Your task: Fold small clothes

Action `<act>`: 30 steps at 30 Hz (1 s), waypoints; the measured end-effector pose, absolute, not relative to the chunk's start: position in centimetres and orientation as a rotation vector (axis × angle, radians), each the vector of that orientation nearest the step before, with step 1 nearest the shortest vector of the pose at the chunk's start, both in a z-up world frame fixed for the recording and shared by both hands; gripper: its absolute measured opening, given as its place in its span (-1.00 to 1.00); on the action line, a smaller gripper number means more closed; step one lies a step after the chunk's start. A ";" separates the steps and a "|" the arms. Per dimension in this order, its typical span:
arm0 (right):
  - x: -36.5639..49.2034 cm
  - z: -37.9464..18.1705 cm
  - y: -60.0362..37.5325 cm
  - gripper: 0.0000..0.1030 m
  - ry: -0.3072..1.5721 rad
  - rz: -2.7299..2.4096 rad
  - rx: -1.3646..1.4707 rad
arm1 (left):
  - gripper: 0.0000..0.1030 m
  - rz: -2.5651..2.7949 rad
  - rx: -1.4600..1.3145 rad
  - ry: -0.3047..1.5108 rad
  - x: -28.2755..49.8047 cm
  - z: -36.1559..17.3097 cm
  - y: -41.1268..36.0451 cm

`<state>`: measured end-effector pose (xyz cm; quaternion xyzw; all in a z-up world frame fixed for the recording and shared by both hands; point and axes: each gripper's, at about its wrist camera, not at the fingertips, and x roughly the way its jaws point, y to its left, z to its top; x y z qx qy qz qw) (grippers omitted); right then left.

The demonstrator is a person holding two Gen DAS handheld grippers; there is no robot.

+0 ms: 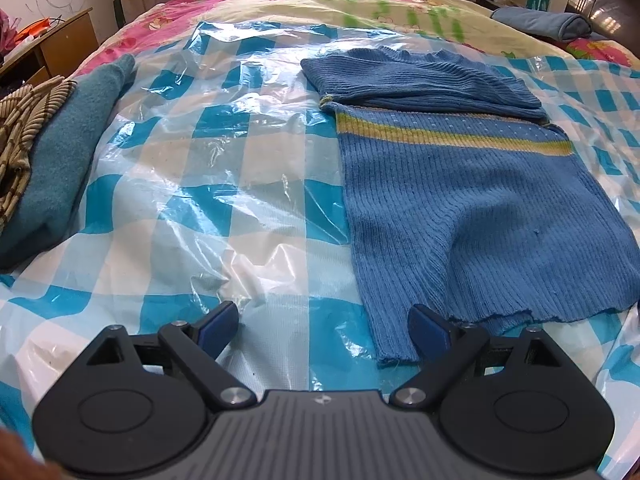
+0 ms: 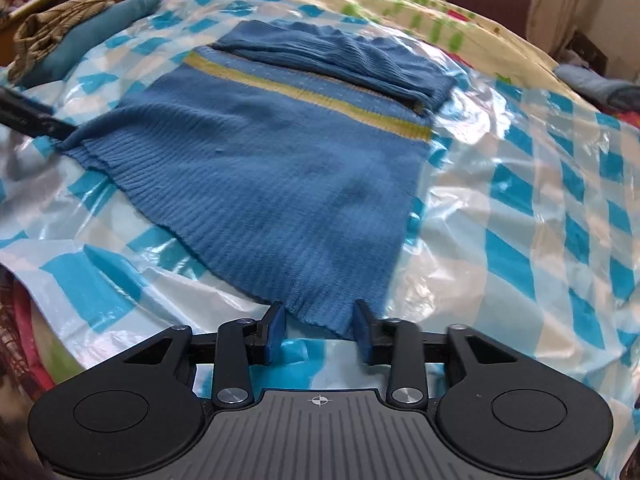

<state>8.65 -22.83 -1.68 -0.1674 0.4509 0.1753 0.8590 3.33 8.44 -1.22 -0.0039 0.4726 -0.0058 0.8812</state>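
Note:
A small blue knit sweater [image 1: 460, 204] with a yellow-green stripe lies flat on a plastic-covered blue-and-white checked bed [image 1: 208, 184]; its sleeves are folded across the top. My left gripper [image 1: 322, 326] is open at the sweater's near left hem corner, its right finger against the hem edge. In the right wrist view the sweater [image 2: 272, 168] fills the middle. My right gripper [image 2: 320, 330] is open, its fingers astride the near right hem corner. The left gripper's dark finger [image 2: 36, 120] shows at the far hem corner.
A teal folded garment [image 1: 68, 152] and a striped brown cloth [image 1: 24, 128] lie at the bed's left edge. A rolled blue cloth [image 1: 548, 24] lies at the far right. A wooden desk [image 1: 60, 44] stands at the left. The floral bedspread [image 1: 320, 0] extends beyond.

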 end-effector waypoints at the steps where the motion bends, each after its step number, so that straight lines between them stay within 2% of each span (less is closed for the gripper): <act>1: 8.8 -1.6 -23.2 -0.75 0.948 0.351 -0.324 | 0.88 -0.012 -0.007 0.985 3.4 -1.2 8.4; 2: 9.1 -1.5 -23.7 -0.93 0.948 0.331 -0.284 | 0.88 -0.013 -0.006 0.985 3.4 -1.2 8.4; 9: 10.8 1.4 -28.5 -0.95 0.886 0.241 0.050 | 0.88 -0.036 -0.015 0.978 3.2 -0.6 8.4; 13: 11.0 2.2 -29.9 -0.95 0.863 0.218 0.132 | 0.88 -0.078 0.004 0.962 2.5 -0.2 7.7; 23: 11.6 0.0 -31.9 -0.95 0.914 0.186 0.291 | 0.88 -0.150 0.077 0.928 1.3 -0.1 5.5; 30: 11.8 0.1 -32.6 -0.95 0.897 0.187 0.374 | 0.88 -0.148 0.274 0.892 0.8 -0.9 3.1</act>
